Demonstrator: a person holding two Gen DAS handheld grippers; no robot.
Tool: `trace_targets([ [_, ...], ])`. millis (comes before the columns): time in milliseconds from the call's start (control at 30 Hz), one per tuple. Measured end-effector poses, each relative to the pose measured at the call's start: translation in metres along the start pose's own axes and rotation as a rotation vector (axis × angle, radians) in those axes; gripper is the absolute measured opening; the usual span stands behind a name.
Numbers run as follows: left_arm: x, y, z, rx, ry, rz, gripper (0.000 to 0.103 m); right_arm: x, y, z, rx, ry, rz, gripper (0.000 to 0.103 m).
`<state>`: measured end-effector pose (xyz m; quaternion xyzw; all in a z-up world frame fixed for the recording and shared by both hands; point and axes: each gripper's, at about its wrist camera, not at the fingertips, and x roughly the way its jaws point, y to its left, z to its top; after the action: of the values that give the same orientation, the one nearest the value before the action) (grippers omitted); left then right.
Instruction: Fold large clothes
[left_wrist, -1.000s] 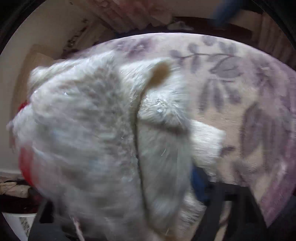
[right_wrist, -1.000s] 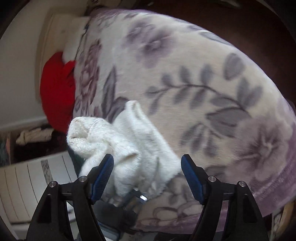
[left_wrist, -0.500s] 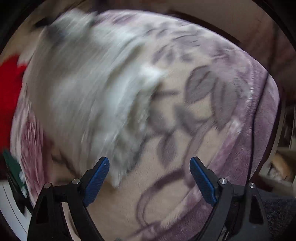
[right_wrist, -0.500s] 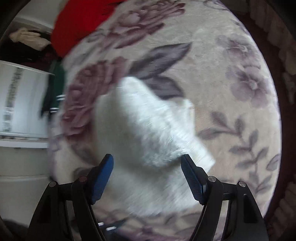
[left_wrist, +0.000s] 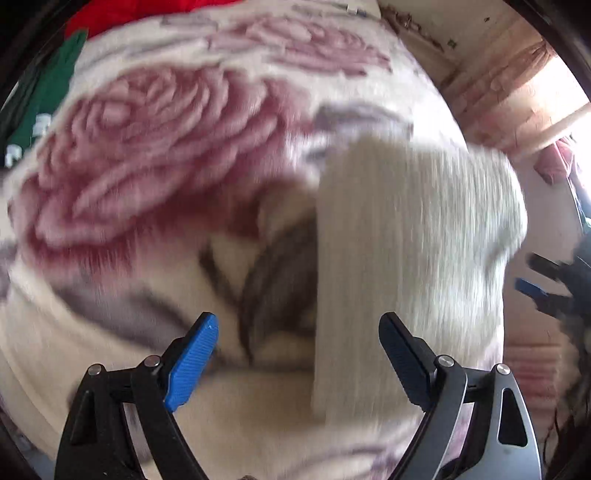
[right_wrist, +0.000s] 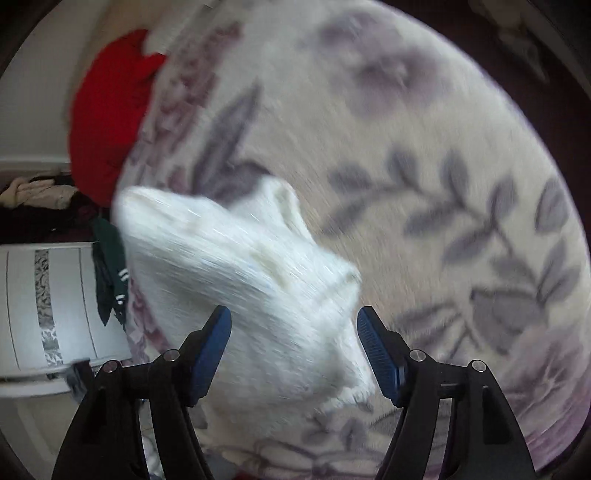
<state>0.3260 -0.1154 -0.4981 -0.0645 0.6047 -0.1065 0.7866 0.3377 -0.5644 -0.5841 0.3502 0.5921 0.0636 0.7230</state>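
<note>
A white fuzzy knit garment (left_wrist: 406, 240) lies bunched in a thick fold on the floral blanket (left_wrist: 147, 147), blurred by motion. My left gripper (left_wrist: 298, 321) hovers over its left edge, open, with nothing between the blue pads. In the right wrist view the same garment (right_wrist: 229, 266) lies on the blanket (right_wrist: 406, 147) under my right gripper (right_wrist: 293, 312). Its jaws stand apart and the pads do not press the cloth. At the far right edge of the left wrist view, the right gripper (left_wrist: 543, 288) shows beyond the garment.
A red cloth (right_wrist: 110, 110) lies at the blanket's far left edge. A dark green garment (right_wrist: 109, 266) hangs off that side beside a white cabinet (right_wrist: 48, 306). A pile of clothes (right_wrist: 37, 195) sits behind it. The blanket drops away at its edges.
A second ago the white garment filled the left wrist view; now it lies on the blanket and the left gripper stands free over it. Both views swung and rolled.
</note>
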Motion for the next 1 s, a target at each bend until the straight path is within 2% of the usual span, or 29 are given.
trace_targets([
  [100,0.004,-0.02,0.039,0.015,-0.042,-0.024,0.089,-0.011,0.046,0.019,-0.139,-0.03,0.033,0.073],
  [167,0.009,-0.037,0.059,0.039,-0.045,-0.033,0.089,0.009,0.073,0.036,-0.226,0.005,0.016,0.078],
  [233,0.014,-0.053,0.07,0.077,-0.044,-0.018,0.089,0.041,0.082,0.052,-0.261,0.08,0.003,0.078],
  [267,0.016,-0.062,0.073,0.1,-0.036,-0.008,0.089,0.056,0.081,0.058,-0.255,0.122,0.004,0.064],
  [300,0.019,-0.066,0.077,0.113,-0.029,0.003,0.089,0.062,0.082,0.059,-0.239,0.14,0.033,0.045],
  [333,0.025,-0.07,0.081,0.128,-0.02,0.008,0.089,0.063,0.076,0.06,-0.196,0.14,0.054,0.016],
  [400,0.041,-0.081,0.081,0.159,0.022,0.027,0.089,0.056,0.054,0.058,-0.072,0.108,0.027,0.016],
  [433,0.053,-0.082,0.083,0.166,0.046,0.023,0.091,0.055,0.038,0.056,-0.014,0.085,-0.015,0.016],
  [467,0.063,-0.084,0.083,0.161,0.069,-0.025,0.092,0.058,0.023,0.054,0.04,0.074,-0.053,0.016],
  [500,0.071,-0.084,0.084,0.152,0.084,-0.038,0.093,0.065,0.004,0.052,0.114,0.074,-0.083,0.016],
  [567,0.083,-0.084,0.088,0.148,0.088,0.003,0.093,0.084,-0.012,0.049,0.19,0.093,-0.092,0.016],
  [633,0.087,-0.076,0.093,0.127,0.085,0.023,0.101,0.096,-0.003,0.054,0.149,0.105,-0.135,0.016],
  [700,0.089,-0.063,0.097,0.075,0.099,-0.006,0.103,0.092,0.016,0.066,0.07,0.104,-0.225,0.025],
  [767,0.087,-0.057,0.099,0.064,0.103,0.006,0.103,0.075,0.03,0.072,0.035,0.081,-0.273,0.04],
  [900,0.083,-0.057,0.094,0.083,0.092,0.004,0.103,0.022,0.048,0.058,-0.018,-0.028,-0.197,0.042],
  [933,0.084,-0.056,0.094,0.079,0.09,-0.002,0.103,0.021,0.049,0.054,-0.033,-0.025,-0.166,0.046],
  [1000,0.089,-0.054,0.094,0.07,0.094,-0.019,0.103,0.036,0.043,0.049,-0.048,0.019,-0.181,0.046],
])
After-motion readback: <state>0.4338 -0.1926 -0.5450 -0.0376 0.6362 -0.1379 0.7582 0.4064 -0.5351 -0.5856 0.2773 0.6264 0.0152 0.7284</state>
